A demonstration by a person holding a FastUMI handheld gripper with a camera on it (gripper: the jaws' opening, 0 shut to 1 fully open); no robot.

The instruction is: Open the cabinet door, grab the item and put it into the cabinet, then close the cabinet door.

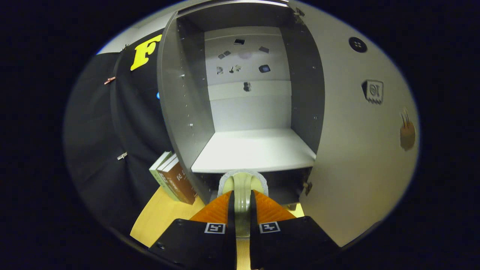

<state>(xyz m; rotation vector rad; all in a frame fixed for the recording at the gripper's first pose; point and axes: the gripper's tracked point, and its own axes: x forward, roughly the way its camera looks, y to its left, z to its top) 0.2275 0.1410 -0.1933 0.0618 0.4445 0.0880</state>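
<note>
My gripper [242,204] is shut on a pale green item with a fuzzy grey-white round edge [243,183], held upright between both fingers. Just beyond the fingers stands the grey cabinet [180,112], its inside open to me. The item's top reaches the front lip of the white shelf [255,152], which is bare. The cabinet door [360,150] is swung wide to the right of the fingers and carries a few stickers. The back wall of the cabinet shows several small dark marks.
Three books [173,182] lean against the cabinet's left side on the wooden table [161,217]. Black cloth hangs to the left. A dark lower compartment lies under the shelf, behind the held item.
</note>
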